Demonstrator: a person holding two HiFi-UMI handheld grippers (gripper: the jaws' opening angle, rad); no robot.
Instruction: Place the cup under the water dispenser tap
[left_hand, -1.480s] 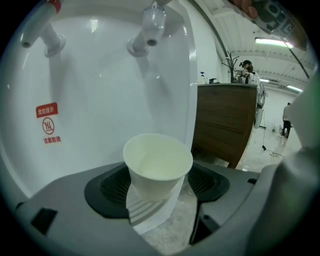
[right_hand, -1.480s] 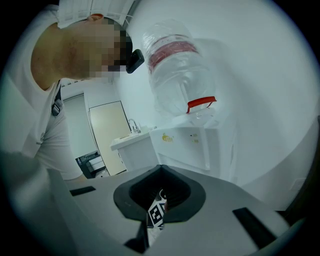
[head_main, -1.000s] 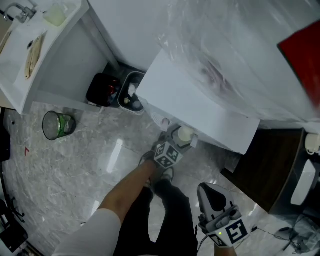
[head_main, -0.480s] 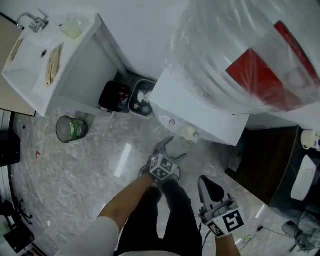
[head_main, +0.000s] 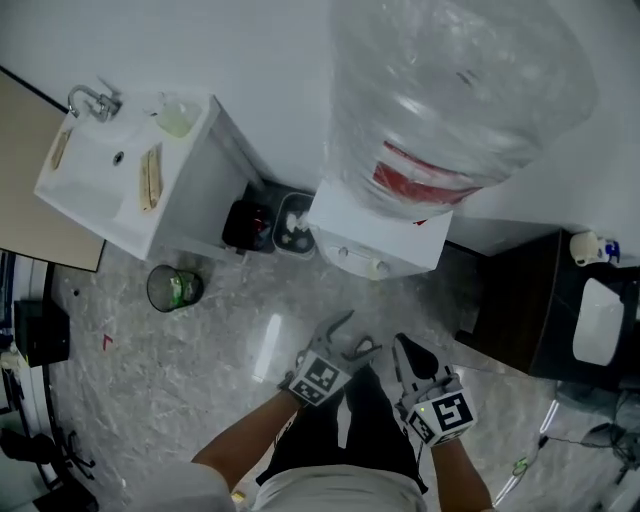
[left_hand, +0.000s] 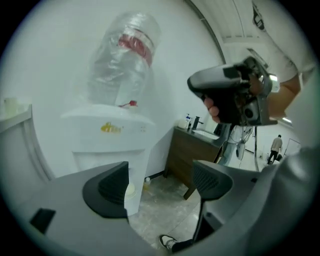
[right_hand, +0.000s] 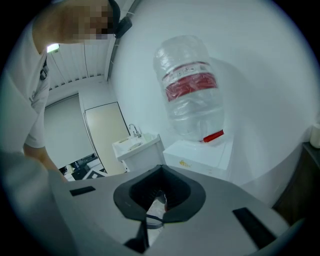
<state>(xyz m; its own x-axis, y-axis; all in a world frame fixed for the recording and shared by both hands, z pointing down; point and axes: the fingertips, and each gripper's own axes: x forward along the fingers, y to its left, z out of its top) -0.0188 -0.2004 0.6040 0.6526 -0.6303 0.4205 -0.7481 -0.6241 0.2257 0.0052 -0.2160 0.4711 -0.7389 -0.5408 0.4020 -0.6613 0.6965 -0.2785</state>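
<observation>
A pale cup (head_main: 378, 267) stands at the front of the white water dispenser (head_main: 372, 232), below its big clear bottle (head_main: 450, 90). The left gripper view shows the cup (left_hand: 130, 190) in the dispenser's (left_hand: 107, 132) recess, partly hidden behind the left jaw. My left gripper (head_main: 350, 334) hangs over the floor a short way in front of the dispenser, open and empty. My right gripper (head_main: 410, 351) is beside it on the right, shut with nothing in it. It also shows in the left gripper view as a right gripper (left_hand: 230, 95) held by a hand.
A white sink cabinet (head_main: 130, 175) stands left of the dispenser. A black bin (head_main: 250, 225) and a grey bin (head_main: 293, 222) sit between them. A round green-tinted container (head_main: 175, 288) is on the marble floor. A dark wood cabinet (head_main: 520, 310) stands at the right.
My left gripper was at the cup by the dispenser; it has come back toward me, open, and the cup stays at the dispenser. The head view has pulled back.
</observation>
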